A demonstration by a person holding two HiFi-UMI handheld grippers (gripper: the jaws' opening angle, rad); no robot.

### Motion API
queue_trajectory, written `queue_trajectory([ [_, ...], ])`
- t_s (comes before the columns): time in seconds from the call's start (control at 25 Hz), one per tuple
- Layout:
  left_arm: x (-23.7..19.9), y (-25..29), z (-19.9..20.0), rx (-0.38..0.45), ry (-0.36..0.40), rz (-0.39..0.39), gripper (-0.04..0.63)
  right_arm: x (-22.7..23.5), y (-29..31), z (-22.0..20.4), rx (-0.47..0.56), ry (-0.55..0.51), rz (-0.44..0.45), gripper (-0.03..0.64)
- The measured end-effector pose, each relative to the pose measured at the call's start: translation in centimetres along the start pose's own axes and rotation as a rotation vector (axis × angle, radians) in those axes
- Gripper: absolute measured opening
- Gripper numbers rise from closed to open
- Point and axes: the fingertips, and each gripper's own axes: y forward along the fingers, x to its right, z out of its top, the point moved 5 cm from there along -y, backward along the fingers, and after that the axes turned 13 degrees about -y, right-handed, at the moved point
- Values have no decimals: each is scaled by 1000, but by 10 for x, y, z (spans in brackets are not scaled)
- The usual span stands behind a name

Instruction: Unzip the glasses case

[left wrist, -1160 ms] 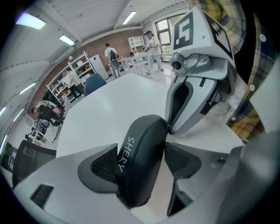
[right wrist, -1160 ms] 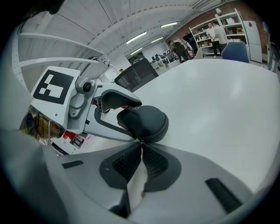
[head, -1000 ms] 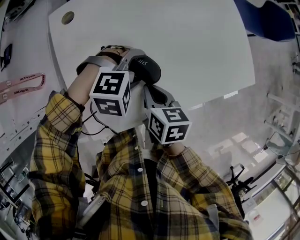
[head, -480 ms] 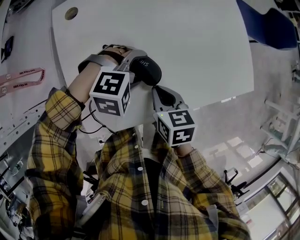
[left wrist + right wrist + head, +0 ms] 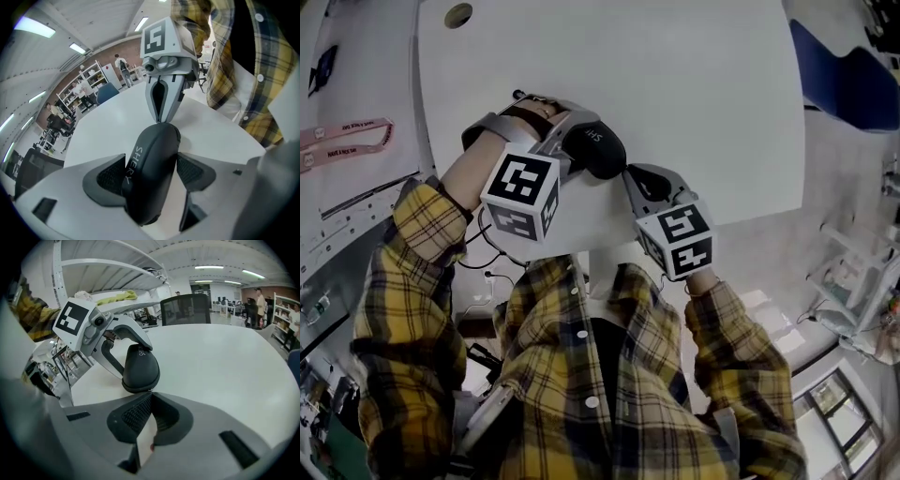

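Observation:
A black zipped glasses case (image 5: 598,150) lies on the white table (image 5: 694,84), close to its near edge. My left gripper (image 5: 579,142) is shut on the case, its pads pressing both long sides (image 5: 152,168). My right gripper (image 5: 628,175) meets the case's end with its jaws shut to a point. In the right gripper view the case (image 5: 139,367) sits just past those tips (image 5: 149,394), where a small metal zipper pull shows. The left gripper view shows the right gripper (image 5: 159,119) touching the case's far end.
A pink lanyard (image 5: 347,155) lies on the neighbouring surface at the left. A round cable hole (image 5: 457,14) is in the table's far left corner. A blue chair (image 5: 853,75) stands beyond the right edge. People and shelves are far off.
My right gripper has swung to the right, its tips staying at the case's end. The left gripper and case have held still.

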Motion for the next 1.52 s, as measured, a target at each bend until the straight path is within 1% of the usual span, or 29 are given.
queue_trajectory([
  [0.2,-2,2,3,0,-11,7,327,19,7,7,-69,-164,84,0],
  [0.36,-2,-2,8,-15,-18,21,327,25,7,14,-100,-244,135,0],
  [0.52,-3,0,8,-2,-53,47,341,25,8,13,-99,-257,159,-2],
  [0.56,-1,-1,6,4,-73,62,342,24,8,14,-95,-254,163,-2],
  [0.64,3,-6,4,0,-139,86,347,21,6,17,-84,-248,171,-2],
  [0.76,13,-12,4,-57,-236,108,351,13,1,16,-81,-260,185,-2],
  [0.84,21,-16,3,-86,-265,127,353,5,1,10,-83,-266,195,-2],
  [0.96,31,-24,0,-104,-291,152,353,-5,-2,1,-84,-257,199,-2],
  [1.0,34,-28,-2,-118,-314,159,353,-7,-3,-1,-83,-251,199,-2],
  [1.04,37,-32,-5,-133,-352,165,353,-9,-5,-4,-82,-244,198,-2],
  [1.08,40,-37,-8,-141,-407,167,353,-11,-6,-6,-81,-238,198,-2],
  [1.12,42,-42,-11,-139,-479,167,353,-13,-8,-8,-79,-233,199,-2],
  [1.2,46,-51,-14,-102,-664,166,353,-17,-13,-11,-77,-227,207,-2],
  [1.32,47,-60,-18,-24,-988,197,352,-30,-17,-14,-78,-232,221,-2],
  [1.4,46,-61,-22,5,-1191,218,351,-42,-15,-16,-81,-236,238,-2],
  [1.44,46,-61,-22,24,-1280,222,351,-49,-14,-17,-81,-231,251,-2],
  [1.52,45,-61,-22,82,-1432,223,351,-61,-11,-18,-79,-216,274,-2],
])
